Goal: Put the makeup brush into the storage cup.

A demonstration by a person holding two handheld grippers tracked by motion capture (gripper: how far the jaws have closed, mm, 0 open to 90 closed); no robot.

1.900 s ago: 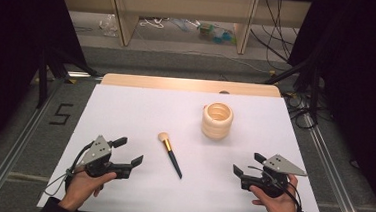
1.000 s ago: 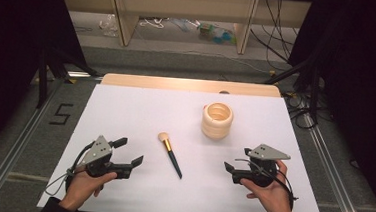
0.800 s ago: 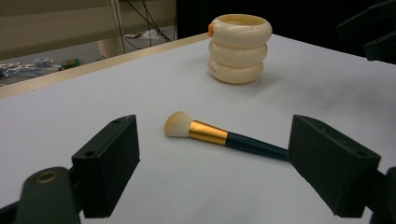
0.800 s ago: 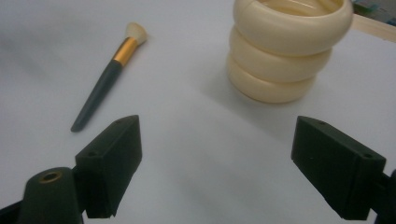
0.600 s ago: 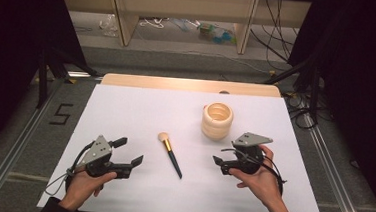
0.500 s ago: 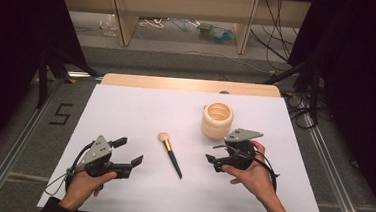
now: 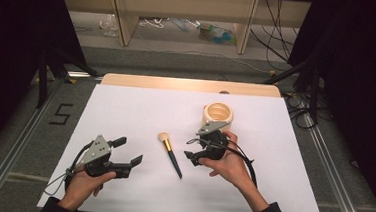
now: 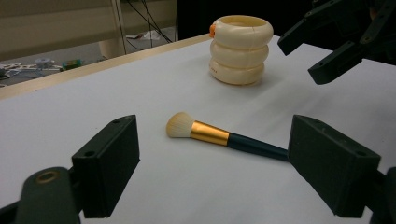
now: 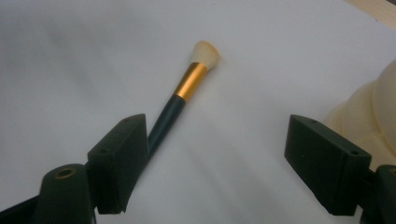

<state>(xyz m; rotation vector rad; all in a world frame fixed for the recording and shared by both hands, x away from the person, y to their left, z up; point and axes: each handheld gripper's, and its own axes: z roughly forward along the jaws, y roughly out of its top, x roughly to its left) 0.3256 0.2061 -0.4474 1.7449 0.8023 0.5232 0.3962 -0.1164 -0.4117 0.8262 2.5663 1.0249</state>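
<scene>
The makeup brush (image 7: 169,154) lies flat on the white table cover (image 7: 126,106), bristles toward the far side. Your right gripper (image 7: 193,149) hangs just beside its handle, jaws spread and empty. The cream ribbed holder (image 7: 218,116) stands close behind that hand. Your left gripper (image 7: 128,152) rests nearer you, left of the brush, also spread and empty.

A white sheet (image 7: 125,111) covers the bench (image 7: 187,84), whose pale wooden far edge stays bare. Grey floor (image 7: 179,65) surrounds it, with metal rails (image 7: 18,139) running along both sides and a number 5 (image 7: 61,113) marked at the left. Beyond stands a light wooden shelf unit (image 7: 183,5), with cables (image 7: 275,42) and clutter beneath. Black curtains (image 7: 10,38) hang left and right.
</scene>
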